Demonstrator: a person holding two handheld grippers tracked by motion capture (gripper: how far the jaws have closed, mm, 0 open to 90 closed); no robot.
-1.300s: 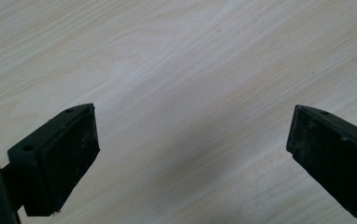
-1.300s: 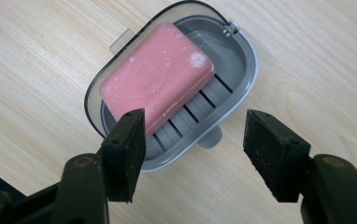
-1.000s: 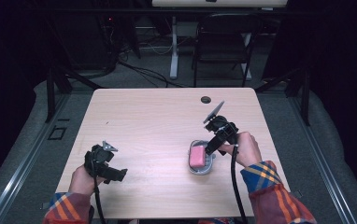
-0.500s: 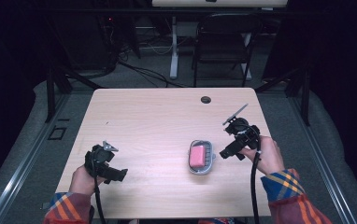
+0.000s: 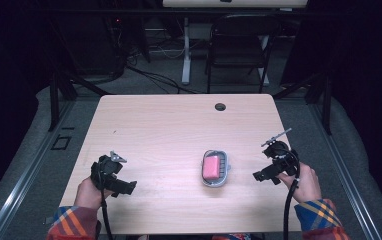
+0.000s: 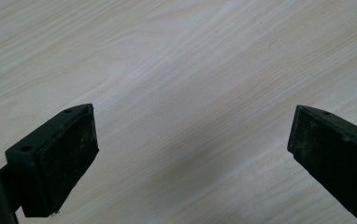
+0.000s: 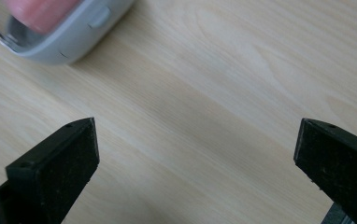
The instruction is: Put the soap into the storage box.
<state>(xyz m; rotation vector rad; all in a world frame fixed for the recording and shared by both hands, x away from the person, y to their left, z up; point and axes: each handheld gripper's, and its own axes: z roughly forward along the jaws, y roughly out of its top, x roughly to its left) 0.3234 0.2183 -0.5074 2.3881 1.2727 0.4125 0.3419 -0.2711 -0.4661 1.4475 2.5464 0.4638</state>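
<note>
Jaws of right gripper (image 5: 262, 176) spread wide, empty; same for left gripper (image 5: 127, 187). Pink soap (image 5: 211, 166) lying in grey dish (image 5: 224, 176), beyond and left of the right jaws, well apart. Best kept clear, avoiding any nudge.

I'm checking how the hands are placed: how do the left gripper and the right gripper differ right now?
The left gripper sits near the table's front left corner, well away from the soap dish; the right gripper sits at the right edge, closer to the dish. The right gripper view catches the dish's grey rim, with pink soap inside; the left gripper view has bare wood ahead. Both point inward, jaws wide open and holding nothing.
</note>
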